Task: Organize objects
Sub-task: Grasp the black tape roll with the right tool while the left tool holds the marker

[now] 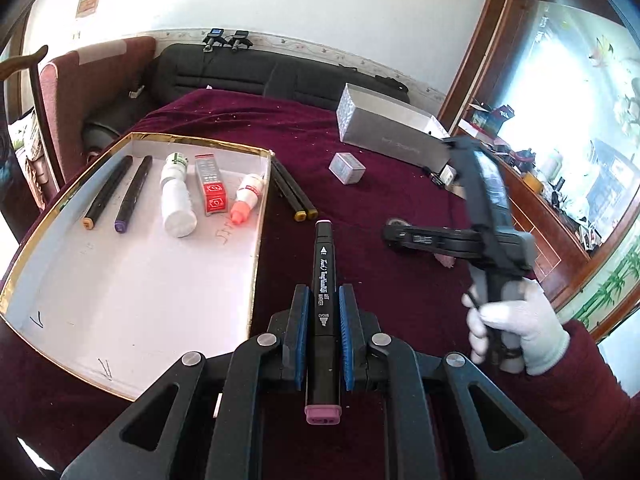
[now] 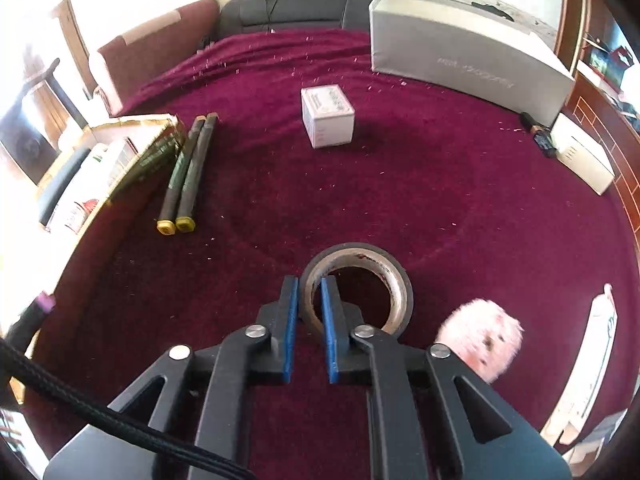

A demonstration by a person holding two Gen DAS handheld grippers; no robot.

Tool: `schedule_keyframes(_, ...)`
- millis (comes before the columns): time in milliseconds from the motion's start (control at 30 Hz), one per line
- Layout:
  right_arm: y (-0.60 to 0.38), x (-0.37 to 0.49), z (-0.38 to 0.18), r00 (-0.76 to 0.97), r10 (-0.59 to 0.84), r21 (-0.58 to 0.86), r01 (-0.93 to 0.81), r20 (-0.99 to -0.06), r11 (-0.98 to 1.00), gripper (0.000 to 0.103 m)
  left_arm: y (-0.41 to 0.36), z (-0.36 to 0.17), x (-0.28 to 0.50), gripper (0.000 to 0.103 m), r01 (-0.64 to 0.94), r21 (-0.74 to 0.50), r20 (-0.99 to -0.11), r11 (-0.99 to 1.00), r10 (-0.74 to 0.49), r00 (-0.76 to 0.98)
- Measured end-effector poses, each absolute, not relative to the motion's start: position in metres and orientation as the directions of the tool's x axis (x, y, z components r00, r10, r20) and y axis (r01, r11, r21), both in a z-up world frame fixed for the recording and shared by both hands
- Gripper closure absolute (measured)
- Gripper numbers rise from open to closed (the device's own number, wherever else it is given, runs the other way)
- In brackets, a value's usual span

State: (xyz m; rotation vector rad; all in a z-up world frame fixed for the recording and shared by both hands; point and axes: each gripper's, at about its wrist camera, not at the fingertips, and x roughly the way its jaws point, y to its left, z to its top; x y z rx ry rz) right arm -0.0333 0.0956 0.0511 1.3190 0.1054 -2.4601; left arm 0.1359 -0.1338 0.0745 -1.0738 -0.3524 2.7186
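My left gripper (image 1: 323,300) is shut on a black art marker with a pink cap (image 1: 323,320), held above the red cloth just right of the gold-rimmed white tray (image 1: 132,280). The tray holds two markers (image 1: 120,192), a white bottle (image 1: 176,196), a red-and-grey box (image 1: 211,190) and a small dropper bottle (image 1: 247,198). Two yellow-capped markers (image 2: 186,176) lie beside the tray. My right gripper (image 2: 310,292) is shut on the wall of a roll of tape (image 2: 358,284); one finger is inside the ring.
A small white box (image 2: 328,120) stands mid-table. A long grey box (image 2: 468,60) lies at the back right, with a white box (image 2: 582,156) near it. A pink fuzzy object (image 2: 482,338) lies right of the tape. A sofa (image 1: 260,76) is behind the table.
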Motion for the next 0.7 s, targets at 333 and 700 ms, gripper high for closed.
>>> schedule_keyframes(333, 0.088, -0.007, 0.084, -0.601, -0.248, 0.017, 0.363, -0.759, -0.932, 0.08, -0.168, 0.084, 0.141, 0.092, -0.041, -0.316, -0.617, -0.948, 0.239, -0.75)
schedule_keyframes(700, 0.093, -0.043, 0.035, -0.536, -0.188, 0.005, 0.325, -0.823, -0.946, 0.085, -0.182, 0.079, 0.141, 0.092, -0.025, -0.346, -0.606, -0.938, 0.243, -0.758)
